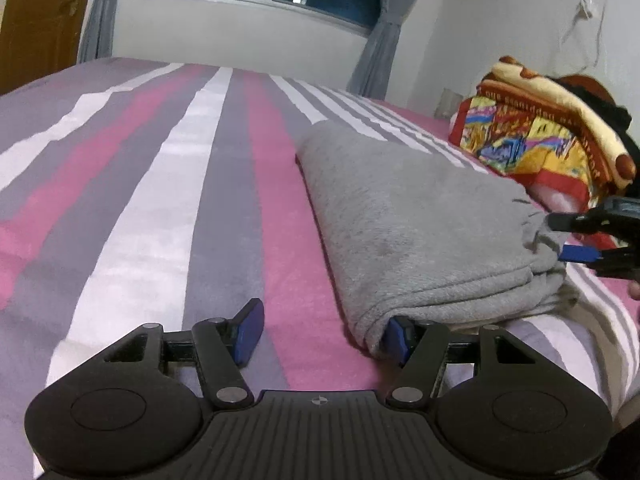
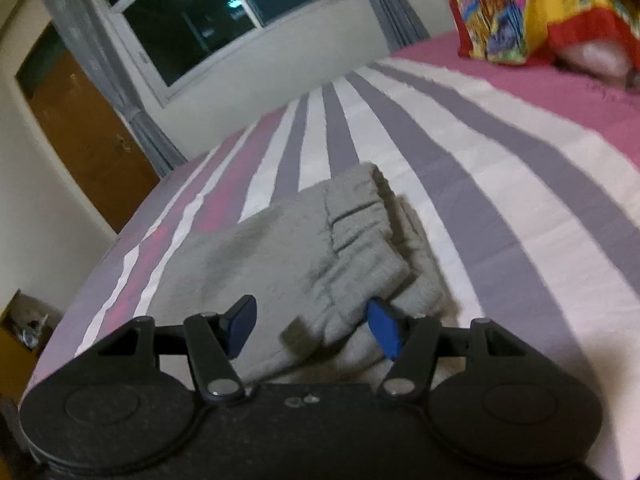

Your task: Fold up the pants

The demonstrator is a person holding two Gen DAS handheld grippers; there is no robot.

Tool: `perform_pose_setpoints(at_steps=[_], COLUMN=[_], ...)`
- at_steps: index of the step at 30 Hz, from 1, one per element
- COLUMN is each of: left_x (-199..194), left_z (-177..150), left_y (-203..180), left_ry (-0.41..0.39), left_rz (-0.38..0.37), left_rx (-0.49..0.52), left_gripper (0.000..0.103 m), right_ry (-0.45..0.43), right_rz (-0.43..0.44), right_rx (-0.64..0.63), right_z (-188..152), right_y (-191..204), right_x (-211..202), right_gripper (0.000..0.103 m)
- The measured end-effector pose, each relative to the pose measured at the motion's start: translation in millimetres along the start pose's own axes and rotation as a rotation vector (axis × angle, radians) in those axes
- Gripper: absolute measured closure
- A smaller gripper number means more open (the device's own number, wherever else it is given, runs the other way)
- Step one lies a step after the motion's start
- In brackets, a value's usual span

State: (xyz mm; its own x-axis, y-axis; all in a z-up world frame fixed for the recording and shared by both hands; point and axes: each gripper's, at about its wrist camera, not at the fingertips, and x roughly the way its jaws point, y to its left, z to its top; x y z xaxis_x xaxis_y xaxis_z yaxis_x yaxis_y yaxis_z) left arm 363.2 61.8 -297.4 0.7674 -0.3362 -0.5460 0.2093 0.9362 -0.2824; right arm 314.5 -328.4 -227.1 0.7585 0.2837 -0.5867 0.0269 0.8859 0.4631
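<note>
1. Already the grey pants [image 1: 404, 216] lie on the striped bed [image 1: 160, 200] as a compact, many-layered bundle, so most of the folding looks done.
2. Along the near edge in the left wrist view, the stacked layers line up fairly evenly; the far-right corner is rumpled and bunched.
3. Seen from the right wrist view, the gathered waistband [image 2: 360, 216] sits on top, with a lower layer sticking out past it on the right side.
4. Meanwhile the left gripper [image 1: 324, 332] stands spread: its right pad touches the bundle's near corner, its left pad is over bare sheet, pinching nothing.
5. Likewise the right gripper [image 2: 312, 330] has its jaws part-way apart around a corner of the fabric; whether the pads press the cloth cannot be told.
6. Remaining, by judgement: tidying that uneven side, or perhaps one more fold.
</note>
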Motion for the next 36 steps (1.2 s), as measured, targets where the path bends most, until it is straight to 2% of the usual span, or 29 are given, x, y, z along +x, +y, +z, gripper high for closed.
perform_pose_setpoints(at_steps=[1,2,5,7,8,10,11,13,14,15,17,20,22,23,24,25,26,28,30,31,33,34,35,36], left_x=[0.9,1.5,2.8,4.8,6.1,7.9,8.3,8.7,8.6,8.5,5.3,4.8,9.1,10.0,10.8,10.8,9.7,5.6,6.3,7.4,11.0,12.5,12.7,12.0], left_z=[-1.1,-2.1,-6.4,-7.3,-7.3,-6.7,-6.2,-5.3,-4.7,-3.6,2.8,11.5,14.4,14.4,13.6,12.1,10.6,5.6,0.4,-0.2,2.0,3.4,4.8,5.8], left_y=[1.8,4.1,6.9,7.5,6.6,6.5,6.8,6.7,6.5,5.5,2.5,-2.7,1.3,3.0,5.3,7.3,8.5,11.0,15.2,15.4,12.3,10.2,8.9,7.8], left_ry=[-0.006,-0.011,-0.026,-0.027,-0.026,-0.021,-0.019,-0.018,-0.017,-0.013,0.001,0.017,0.043,0.047,0.047,0.041,0.029,-0.002,-0.010,-0.008,0.011,0.020,0.029,0.039], left_rz=[-0.006,-0.013,-0.021,-0.021,-0.017,-0.017,-0.018,-0.018,-0.017,-0.013,-0.024,-0.018,-0.021,-0.023,-0.025,-0.028,-0.025,-0.024,-0.034,-0.033,-0.029,-0.026,-0.019,-0.015], left_rx=[-0.015,-0.033,-0.060,-0.060,-0.055,-0.053,-0.053,-0.052,-0.053,-0.056,-0.057,0.001,-0.014,-0.023,-0.036,-0.052,-0.069,-0.092,-0.119,-0.119,-0.099,-0.083,-0.070,-0.057], left_gripper=[0.040,0.040,0.041,0.041,0.041,0.041,0.041,0.041,0.041,0.041,0.041,0.041,0.041,0.041,0.041,0.041,0.042,0.044,0.044,0.044,0.044,0.043,0.043,0.043], right_ry=[0.018,0.024,-0.084,-0.110,-0.095,-0.005,0.035,0.009,-0.001,-0.002,0.010,0.046,0.055,0.056,0.066,0.052,0.000,-0.073,-0.097,-0.084,0.015,0.049,0.033,0.029], right_rz=[-0.017,-0.022,0.047,0.051,0.034,-0.028,-0.020,-0.009,-0.014,-0.005,0.014,0.013,0.019,0.017,0.017,0.014,0.048,0.119,0.131,0.092,-0.001,-0.007,0.016,0.013], right_rx=[0.008,0.014,-0.028,-0.024,-0.013,0.020,0.065,0.071,0.068,0.082,0.158,0.206,0.246,0.255,0.242,0.203,0.145,0.097,0.074,0.059,0.127,0.182,0.204,0.174], right_z=[3.9,5.4,4.8,-4.9,-11.7,-20.1,-22.5,-21.4,-20.9,-22.1,-24.1,-19.6,-14.5,-14.0,-11.5,-7.4,-3.5,-1.1,-6.8,-14.1,-26.7,-33.0,-37.3,-37.0], right_y=[-1.0,-0.9,11.0,7.4,1.9,-11.8,-20.1,-17.8,-14.7,-14.4,-23.4,-37.0,-38.3,-38.3,-35.4,-27.6,-15.8,-1.7,2.7,-0.6,-23.7,-36.7,-43.1,-39.3], right_x=[5.5,6.4,-27.4,-41.7,-40.1,-22.2,-15.7,-24.5,-29.0,-31.7,-31.5,-14.3,-5.3,-1.2,2.5,-1.6,-12.8,-33.2,-41.7,-37.2,-11.3,-0.6,1.0,0.1], right_gripper=[0.081,0.081,0.082,0.082,0.082,0.077,0.075,0.066,0.043,0.027,0.035,0.043,0.045,0.054,0.062,0.064,0.066,0.067,0.067,0.067,0.068,0.069,0.069,0.067])
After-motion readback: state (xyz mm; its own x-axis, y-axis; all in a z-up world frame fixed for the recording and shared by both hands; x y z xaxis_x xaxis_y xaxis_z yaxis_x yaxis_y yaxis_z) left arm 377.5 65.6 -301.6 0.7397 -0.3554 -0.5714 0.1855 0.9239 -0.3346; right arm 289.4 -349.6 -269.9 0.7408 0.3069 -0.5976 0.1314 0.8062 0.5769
